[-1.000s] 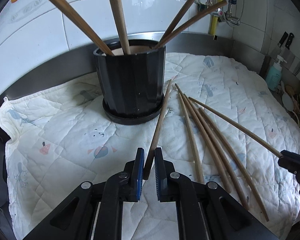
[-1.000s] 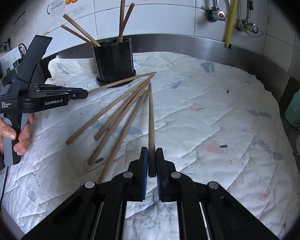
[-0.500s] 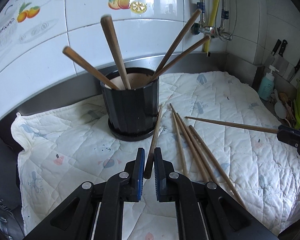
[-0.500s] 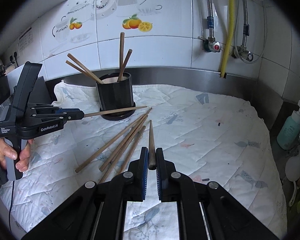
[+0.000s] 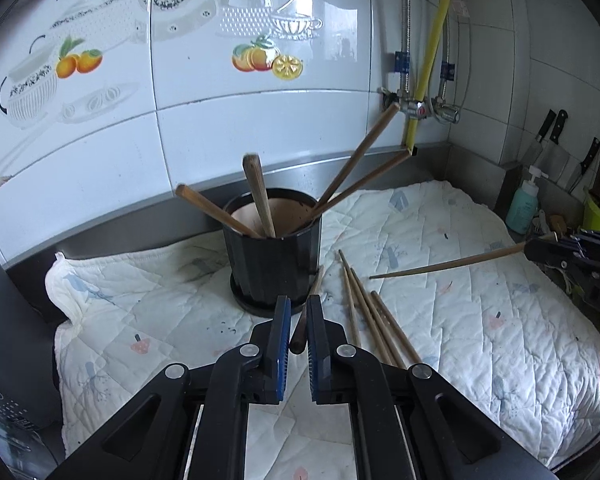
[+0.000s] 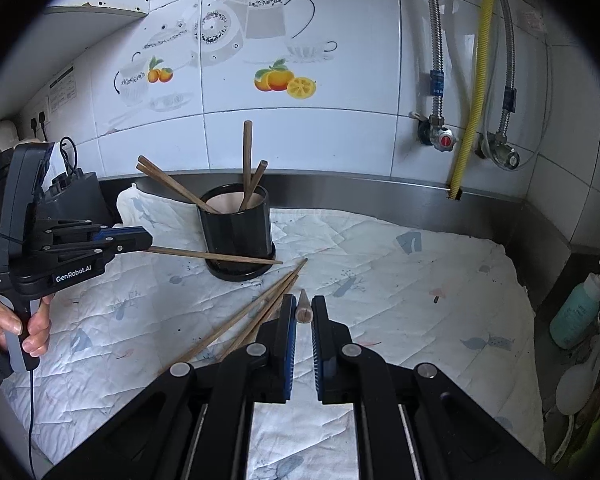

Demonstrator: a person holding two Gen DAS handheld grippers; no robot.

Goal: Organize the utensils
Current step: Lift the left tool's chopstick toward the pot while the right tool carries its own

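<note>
black pot (image 5: 274,256), four chopsticks (image 5: 260,200) inside (splayed)

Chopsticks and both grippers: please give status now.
Left gripper shut on one chopstick. Right gripper shut on another chopstick. Four already in black holder, four loose chopsticks on quilted cloth. Nothing blocking holder.
</note>
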